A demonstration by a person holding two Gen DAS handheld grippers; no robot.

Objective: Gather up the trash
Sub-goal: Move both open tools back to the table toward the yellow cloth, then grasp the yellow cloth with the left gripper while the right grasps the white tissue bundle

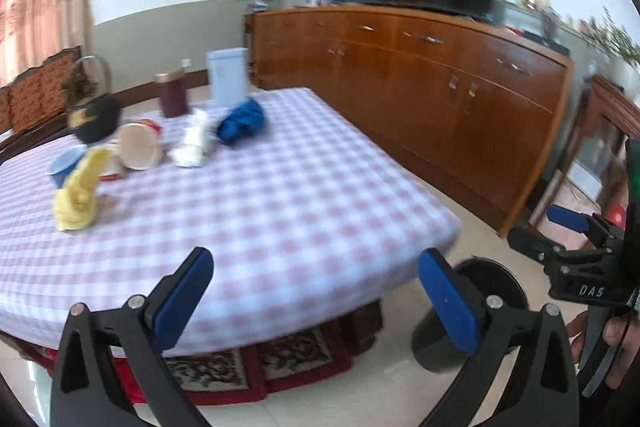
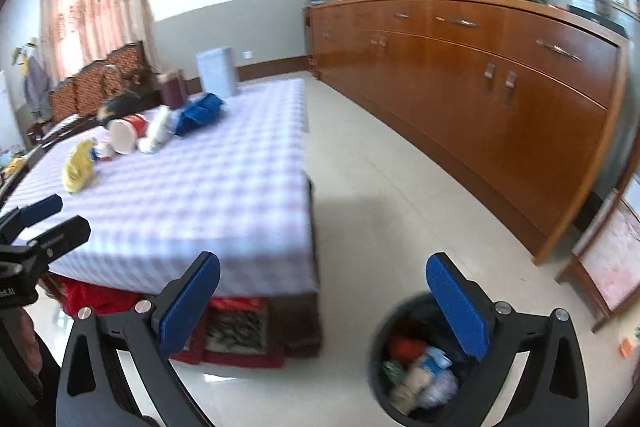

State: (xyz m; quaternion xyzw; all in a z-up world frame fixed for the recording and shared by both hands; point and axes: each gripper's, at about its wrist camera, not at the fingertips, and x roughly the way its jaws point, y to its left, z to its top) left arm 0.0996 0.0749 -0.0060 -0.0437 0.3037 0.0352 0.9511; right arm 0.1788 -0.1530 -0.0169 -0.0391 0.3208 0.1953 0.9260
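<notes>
My left gripper [image 1: 316, 291] hangs over the near edge of the table [image 1: 280, 195] with its jaws spread and nothing between them; my right gripper [image 2: 324, 303] is likewise spread and empty, off the table's near right corner and above the bin [image 2: 380, 359] on the floor, which already holds some rubbish. The trash left to collect sits in a loose cluster toward the far left of the table, well apart from both tools. The yellow wad [image 1: 78, 195] is nearest: it looks like soft crumpled plastic or cloth, light and yielding, its long axis running from the near left up toward the far right, so I judge a pinch across its narrow upper end would hold best. The cup [image 1: 140, 145] lies on its side with its open mouth facing me and its axis pointing away toward the far edge; it looks like thin paper, light and easy to crush, so I would take it by the rim with one finger inside. The white wad [image 1: 192, 143] seems to be crumpled tissue or wrap, soft and nearly weightless, standing roughly upright. The blue bundle [image 1: 242, 123] is bulkier, soft and probably slippery film, lying with its length across the table from left to right; a fold at its near left end looks the safest bite.
</notes>
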